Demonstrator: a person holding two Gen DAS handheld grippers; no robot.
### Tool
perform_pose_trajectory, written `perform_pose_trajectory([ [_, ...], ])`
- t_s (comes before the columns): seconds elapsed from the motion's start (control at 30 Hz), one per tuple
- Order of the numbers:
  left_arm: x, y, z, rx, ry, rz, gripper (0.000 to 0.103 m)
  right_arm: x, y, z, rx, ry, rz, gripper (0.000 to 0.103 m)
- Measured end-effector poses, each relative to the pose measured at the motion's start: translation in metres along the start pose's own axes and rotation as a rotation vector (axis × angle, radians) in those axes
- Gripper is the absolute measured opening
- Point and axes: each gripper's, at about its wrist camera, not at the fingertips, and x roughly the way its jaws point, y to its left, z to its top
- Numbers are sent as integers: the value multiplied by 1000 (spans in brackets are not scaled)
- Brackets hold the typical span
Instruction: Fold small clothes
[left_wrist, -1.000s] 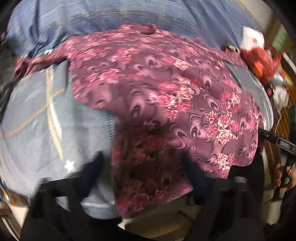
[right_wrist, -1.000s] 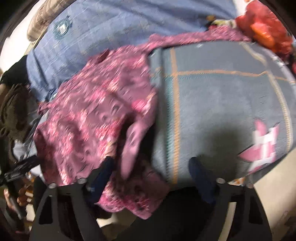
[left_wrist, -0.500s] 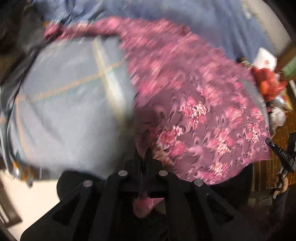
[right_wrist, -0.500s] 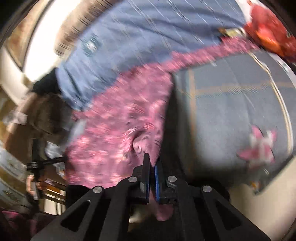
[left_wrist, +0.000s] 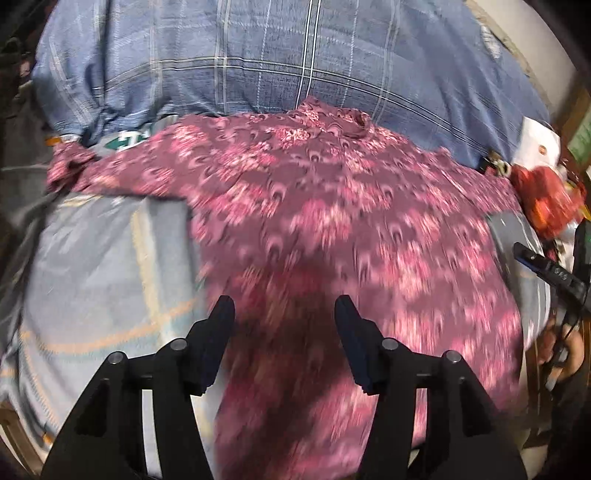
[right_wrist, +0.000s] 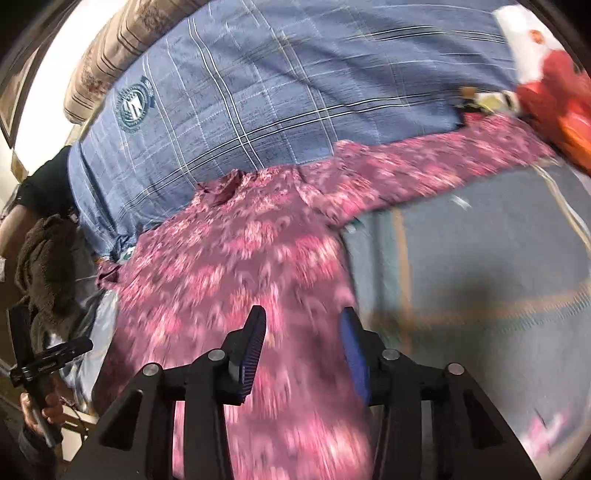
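Observation:
A maroon shirt with a pink flower print (left_wrist: 332, 206) lies spread on a grey-blue blanket (left_wrist: 92, 266), collar at the far side, sleeves stretched out left and right. My left gripper (left_wrist: 284, 317) hovers above the shirt's near hem; its jaws are opening and nothing is between them. In the right wrist view the same shirt (right_wrist: 236, 266) lies below my right gripper (right_wrist: 303, 328), whose jaws are also opening, with no cloth pinched between the blue pads. Both views are blurred by motion.
A blue checked quilt (left_wrist: 295, 62) lies behind the shirt. A red and white bundle (left_wrist: 546, 195) sits at the bed's right side. A hand holding the other gripper (right_wrist: 40, 365) shows at the left of the right wrist view, beside a brown fuzzy garment (right_wrist: 44, 266).
Half a second ago both grippers were shut on the shirt's near edge. Now both have let go, opened and pulled back, and the shirt lies flat.

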Motion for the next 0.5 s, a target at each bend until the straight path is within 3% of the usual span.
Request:
perform_pose_trajectory([
  [0.1,31,3,19,-14,27,65,55,41,4,16,-38,28,-130,44],
  [0.17,52,12,28,-66,74,79,55,64,2,21,-39,85,-142,39],
  [0.2,59,18,30,-95,92,76,55,68,4,23,-59,82,-154,17],
  [0.23,64,22,32,-116,98,73,55,67,10,26,-100,65,-148,3],
  [0.37,75,32,31,-101,60,112,55,48,-7,40,-29,-23,-90,3],
  [0.47,76,21,28,-24,32,181,56,74,-27,34,-7,91,-137,4],
  [0.5,74,18,28,-16,36,184,56,66,-31,33,0,57,-106,5],
])
